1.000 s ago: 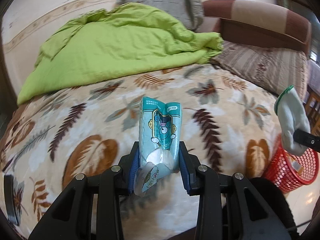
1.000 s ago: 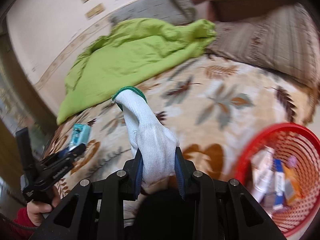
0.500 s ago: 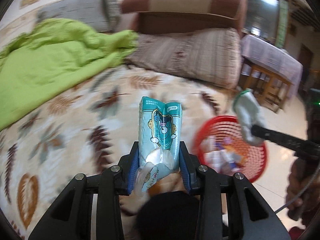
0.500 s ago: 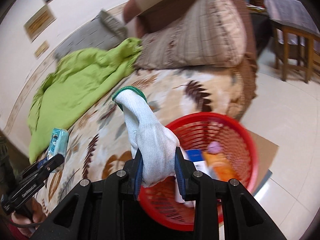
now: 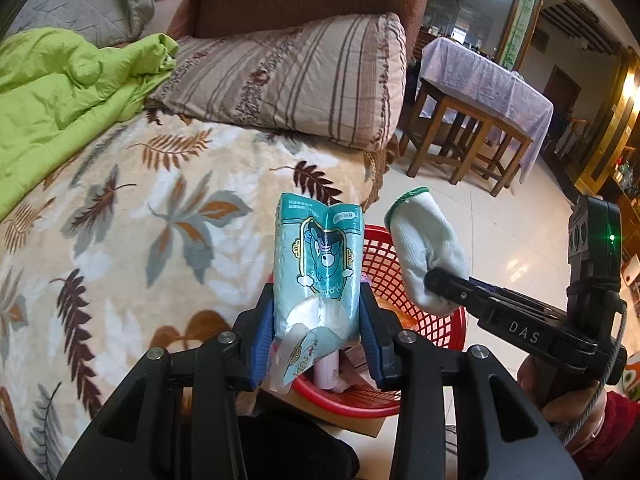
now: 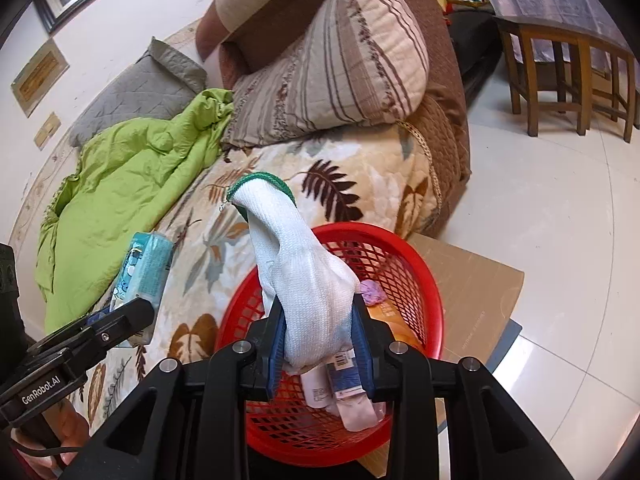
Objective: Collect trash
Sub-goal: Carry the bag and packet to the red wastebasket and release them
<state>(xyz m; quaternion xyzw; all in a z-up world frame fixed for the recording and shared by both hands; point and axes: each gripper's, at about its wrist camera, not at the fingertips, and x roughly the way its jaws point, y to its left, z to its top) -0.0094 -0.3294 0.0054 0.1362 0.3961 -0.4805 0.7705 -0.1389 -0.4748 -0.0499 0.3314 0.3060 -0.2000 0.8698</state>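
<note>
Left jaws grip a teal packet (image 5: 320, 264), right jaws a white glove (image 6: 308, 280), above a trash-filled red basket (image 6: 424, 280).

Bright, even daylight fills both sharp fisheye views, with soft shadows, window glare on the glossy floor (image 6: 560, 208), a dimmer far room behind the dining table (image 5: 484, 80), and black, strongly curved vignetting at all 4 corners.

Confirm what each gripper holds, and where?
Left gripper: teal wrapper, pinched at its lower end. Right gripper: white glove, clamped at its finger end, cuff up.
</note>
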